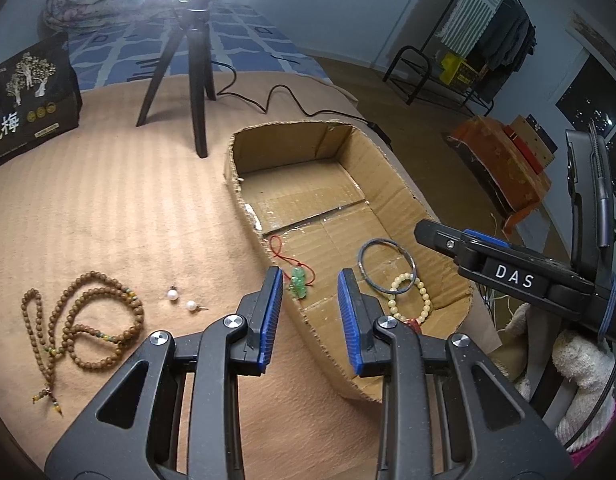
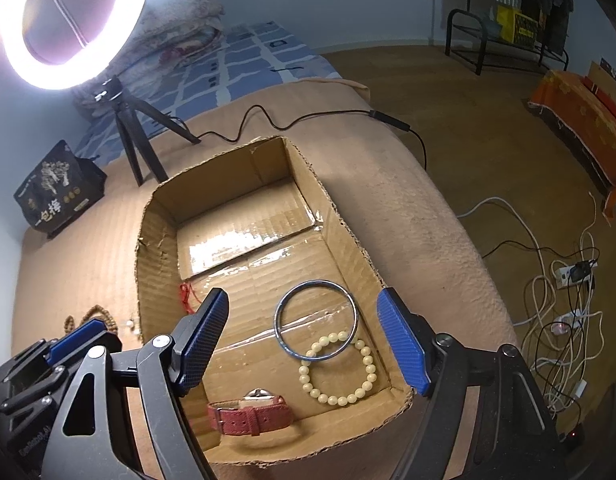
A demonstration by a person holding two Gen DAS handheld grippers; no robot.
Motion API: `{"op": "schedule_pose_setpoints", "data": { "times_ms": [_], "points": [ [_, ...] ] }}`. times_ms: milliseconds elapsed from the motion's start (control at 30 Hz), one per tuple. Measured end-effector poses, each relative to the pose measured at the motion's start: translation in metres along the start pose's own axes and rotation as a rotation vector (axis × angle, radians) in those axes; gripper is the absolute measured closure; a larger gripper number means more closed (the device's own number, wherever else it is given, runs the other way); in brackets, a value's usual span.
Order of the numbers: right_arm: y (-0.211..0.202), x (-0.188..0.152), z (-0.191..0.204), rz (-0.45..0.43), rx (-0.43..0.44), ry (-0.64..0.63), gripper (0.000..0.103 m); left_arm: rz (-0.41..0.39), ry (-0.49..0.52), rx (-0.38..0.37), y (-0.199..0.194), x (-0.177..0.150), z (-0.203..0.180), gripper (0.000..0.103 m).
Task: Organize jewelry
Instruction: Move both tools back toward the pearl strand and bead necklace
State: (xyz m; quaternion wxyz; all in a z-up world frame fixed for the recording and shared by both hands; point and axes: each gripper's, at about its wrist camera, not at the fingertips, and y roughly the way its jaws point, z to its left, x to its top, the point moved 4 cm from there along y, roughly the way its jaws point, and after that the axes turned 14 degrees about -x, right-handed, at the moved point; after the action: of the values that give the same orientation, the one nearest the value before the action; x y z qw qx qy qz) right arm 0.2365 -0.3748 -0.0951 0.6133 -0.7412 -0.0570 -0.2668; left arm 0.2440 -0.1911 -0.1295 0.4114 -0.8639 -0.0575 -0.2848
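1. A cardboard box [image 2: 348, 248] is seen on a tan-covered worktop [image 1: 107, 208]. Beyond it stand a black tripod [image 1: 187, 76] carrying a ring light [image 2: 67, 20], a trailing cable [image 2: 291, 120] and a dark printed bag [image 1: 27, 100].
2. Inside the box are recorded a metal bangle [image 2: 316, 320], a pale bead bracelet [image 2: 338, 368] overlapping the bangle's near edge, a red-strapped watch [image 2: 249, 414] and a green pendant on a red cord [image 1: 297, 280].
3. Outside the box, on the worktop, lie a long brown bead necklace [image 1: 83, 320] and two pearl earrings [image 1: 181, 300], just beside each other.
4. The watch is plain only in the right wrist view; the green pendant and the full necklace are plain only in the left wrist view.
5. The left hand-held gripper [image 1: 310, 316] is released, holding nothing, and sits over the box's near left wall; the pendant is seen between its fingertips, the earrings and necklace off to its left.
6. The right hand-held gripper [image 2: 303, 344] is spread wide and empty above the box, with bangle and bracelet between its fingers and the watch nearer its left finger.
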Motion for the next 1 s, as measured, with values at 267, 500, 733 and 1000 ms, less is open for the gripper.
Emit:
{"op": "schedule_pose_setpoints", "data": {
  "times_ms": [267,500,733,1000],
  "points": [
    [-0.013,-0.003,0.011,-0.028,0.028,-0.028,0.027,-0.019,0.004,0.051,-0.025,0.0,0.018,0.075],
    [-0.031,-0.01,0.032,-0.082,0.059,-0.081,0.027,-0.044,-0.023,0.097,-0.056,-0.001,0.048,0.073],
    [-0.054,-0.021,0.065,-0.184,0.083,-0.185,0.027,-0.058,-0.043,0.153,-0.086,-0.009,0.075,0.066],
    [-0.072,-0.03,0.1,-0.203,0.148,-0.277,0.027,-0.065,-0.098,0.2,-0.114,-0.018,0.106,0.066]
  ]
}}
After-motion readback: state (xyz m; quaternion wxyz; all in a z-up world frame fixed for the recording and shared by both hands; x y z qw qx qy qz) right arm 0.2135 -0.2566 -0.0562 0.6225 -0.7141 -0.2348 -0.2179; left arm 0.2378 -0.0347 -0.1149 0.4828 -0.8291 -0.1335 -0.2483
